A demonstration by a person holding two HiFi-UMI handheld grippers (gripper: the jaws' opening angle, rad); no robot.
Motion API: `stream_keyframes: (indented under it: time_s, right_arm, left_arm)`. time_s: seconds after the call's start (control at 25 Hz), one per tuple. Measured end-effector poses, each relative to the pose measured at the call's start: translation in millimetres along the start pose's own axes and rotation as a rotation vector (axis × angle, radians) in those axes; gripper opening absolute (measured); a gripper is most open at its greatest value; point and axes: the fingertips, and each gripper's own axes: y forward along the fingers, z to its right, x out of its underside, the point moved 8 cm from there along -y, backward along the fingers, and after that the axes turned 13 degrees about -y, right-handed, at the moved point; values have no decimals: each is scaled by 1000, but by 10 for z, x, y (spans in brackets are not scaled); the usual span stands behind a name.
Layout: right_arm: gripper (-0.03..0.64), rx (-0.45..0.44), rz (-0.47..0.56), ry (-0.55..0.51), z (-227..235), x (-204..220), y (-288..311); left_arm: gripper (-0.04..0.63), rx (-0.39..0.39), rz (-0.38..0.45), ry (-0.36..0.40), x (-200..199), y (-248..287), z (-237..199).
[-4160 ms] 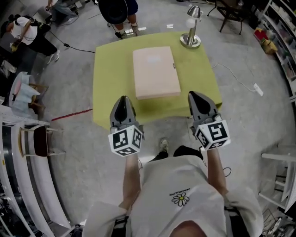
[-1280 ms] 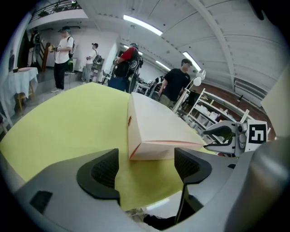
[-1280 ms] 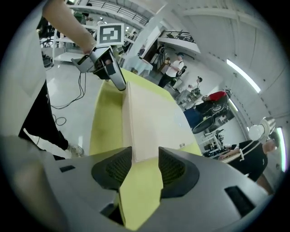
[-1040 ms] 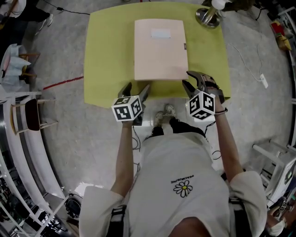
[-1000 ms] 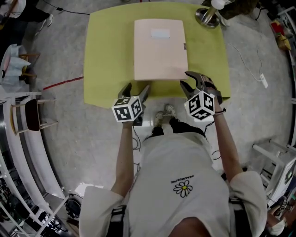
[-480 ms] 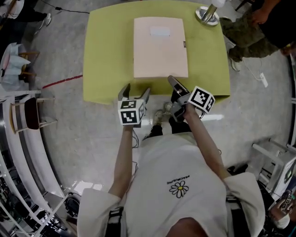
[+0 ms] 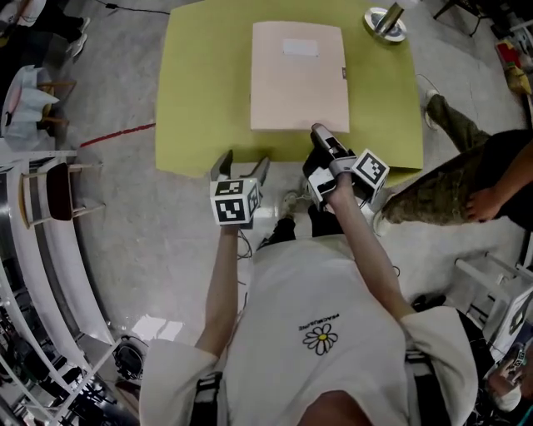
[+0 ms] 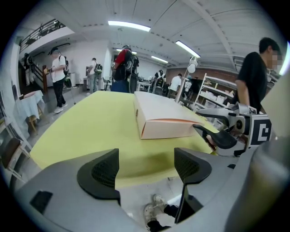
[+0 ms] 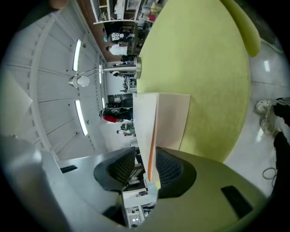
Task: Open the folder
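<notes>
We see the pale pink folder point(image 7: 300, 76) lying flat and closed in the middle of the yellow-green desk point(image 7: 204, 83). Our right gripper point(image 7: 320, 137) is turned on its side at the folder's near edge, close to the right corner. Its jaws are apart, and the edge of the folder sits between them. Our left gripper point(image 7: 244, 160) hangs over the near edge of the desk, apart from the folder. Its jaws are wide apart, and only the desk and the floor show between them. A lamp base point(image 7: 386, 21) stands at the far right corner.
</notes>
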Motion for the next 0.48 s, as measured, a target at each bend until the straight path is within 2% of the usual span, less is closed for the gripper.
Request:
stream_keyframes:
  time_s: [0.16, 0.48]
  right_arm:
    - [114, 4, 43, 54, 0, 46, -6]
    - [114, -16, 61, 106, -43, 108, 1]
  left_arm:
    - [374, -8, 11, -5, 23, -62, -66]
    - [374, -19, 7, -32, 69, -138, -144]
